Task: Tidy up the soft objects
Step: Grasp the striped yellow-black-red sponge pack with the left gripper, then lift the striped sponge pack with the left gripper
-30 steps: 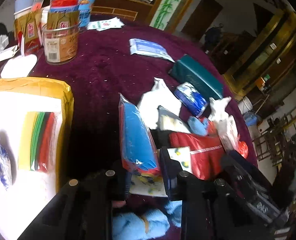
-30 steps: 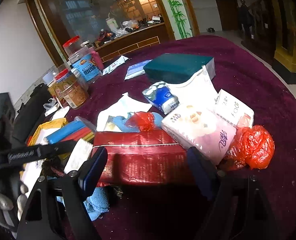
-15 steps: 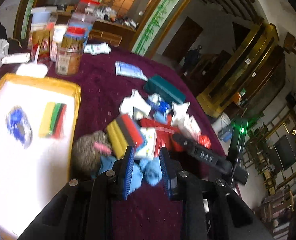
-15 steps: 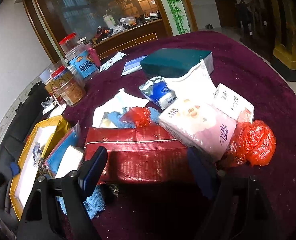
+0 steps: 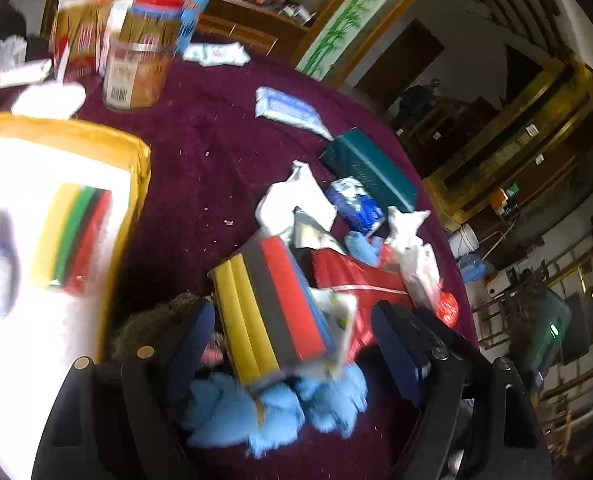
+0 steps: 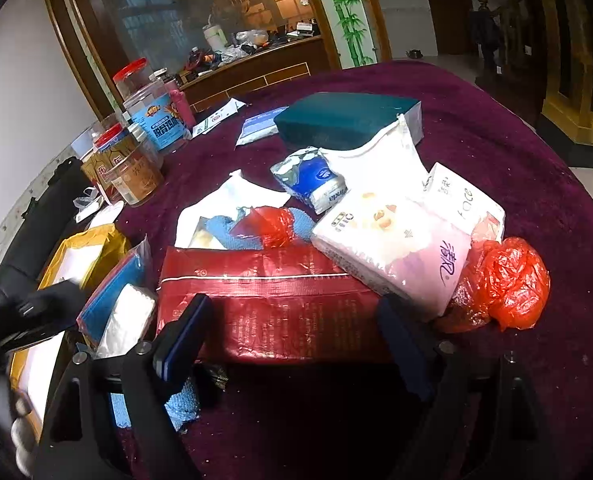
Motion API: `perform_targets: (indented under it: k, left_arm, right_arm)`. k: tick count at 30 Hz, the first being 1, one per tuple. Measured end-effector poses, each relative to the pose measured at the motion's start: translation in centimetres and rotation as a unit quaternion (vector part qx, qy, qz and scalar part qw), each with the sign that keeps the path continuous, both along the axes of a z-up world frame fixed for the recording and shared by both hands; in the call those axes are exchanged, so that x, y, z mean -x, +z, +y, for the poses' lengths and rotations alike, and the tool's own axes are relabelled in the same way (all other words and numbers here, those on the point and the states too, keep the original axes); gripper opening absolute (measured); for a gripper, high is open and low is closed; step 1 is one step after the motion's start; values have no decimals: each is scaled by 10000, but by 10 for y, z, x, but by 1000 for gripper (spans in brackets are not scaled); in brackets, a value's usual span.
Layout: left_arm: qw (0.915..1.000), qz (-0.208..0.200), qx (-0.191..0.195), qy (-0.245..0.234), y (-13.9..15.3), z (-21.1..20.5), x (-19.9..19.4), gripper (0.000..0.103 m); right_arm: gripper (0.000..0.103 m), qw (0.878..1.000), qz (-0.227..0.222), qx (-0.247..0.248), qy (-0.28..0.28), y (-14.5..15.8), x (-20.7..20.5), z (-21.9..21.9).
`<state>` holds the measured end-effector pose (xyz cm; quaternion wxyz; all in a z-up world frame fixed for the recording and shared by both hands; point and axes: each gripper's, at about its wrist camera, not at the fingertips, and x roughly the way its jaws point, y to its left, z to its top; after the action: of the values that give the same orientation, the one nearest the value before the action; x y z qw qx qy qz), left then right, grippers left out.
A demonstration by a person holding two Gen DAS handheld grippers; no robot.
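Left claw (image 5: 292, 344) has just been opening, jaws wide, one striped sponge pack (image 5: 272, 312) loose between them over blue cloth (image 5: 272, 412). A second sponge pack (image 5: 76, 232) lies in the yellow tray (image 5: 136, 152) at nine o'clock. Right claw (image 6: 292, 332) gapes wide around one red packet (image 6: 272, 300) on the counter (image 6: 536, 168), pads apart from it; two red bags at two o'clock.

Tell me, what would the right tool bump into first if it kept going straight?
Most likely the red pack, lying right ahead of the open right tool. Depth is hard to judge.
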<state>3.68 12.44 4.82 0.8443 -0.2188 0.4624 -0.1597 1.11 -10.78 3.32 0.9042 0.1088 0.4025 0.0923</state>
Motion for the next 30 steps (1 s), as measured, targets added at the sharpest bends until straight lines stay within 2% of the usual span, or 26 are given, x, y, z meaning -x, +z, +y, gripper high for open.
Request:
perform_targets:
  k: [3, 5, 6, 7, 9, 12, 13, 15, 17, 20, 22, 27, 30]
  left_arm:
    - [9999, -2, 16, 105, -4, 2, -11, 78]
    - [9999, 12, 21, 123, -4, 3, -15, 66]
    - [9999, 5, -99, 134, -4, 4, -16, 63]
    - [9996, 20, -230, 144, -5, 3, -17, 58]
    - [9975, -2, -701, 104, -8, -4, -18, 58]
    - [9864, -192, -1616, -230, -9, -28, -21, 65]
    - [9858, -186, -1659, -194, -10, -29, -22, 66]
    - [9874, -114, -1563, -198, -11, -25, -26, 65]
    - [9911, -157, -1304, -216, -9, -17, -23, 45]
    - [9947, -371, -893, -343, 3, -9, -7, 23]
    - [9958, -538, -632, -384, 14, -3, 6, 20]
    - [9948, -935, -70, -404, 39, 12, 44, 20]
    - [9932, -1107, -72, -348, 49, 18, 65, 20]
  right_arm:
    - [84, 10000, -4, 12, 47, 0, 0, 2]
    - [84, 10000, -8, 20, 76, 0, -1, 3]
    - [85, 10000, -8, 30, 82, 0, -1, 4]
    - [85, 9999, -8, 49, 87, 0, -2, 5]
    - [87, 9999, -6, 90, 101, 0, -3, 7]
    - [87, 9998, -16, 142, 139, -1, -3, 9]
    - [87, 9997, -19, 174, 148, -1, -3, 10]
    - [87, 9997, -27, 207, 155, -1, -2, 11]
    - [87, 9996, -40, 231, 148, -1, -2, 10]
    - [87, 9996, -51, 259, 130, -2, -3, 10]
    - [87, 9996, -56, 261, 132, -2, -3, 9]
    - [87, 9996, -55, 266, 124, -2, -3, 9]
    - [87, 9995, -57, 287, 110, -2, -4, 8]
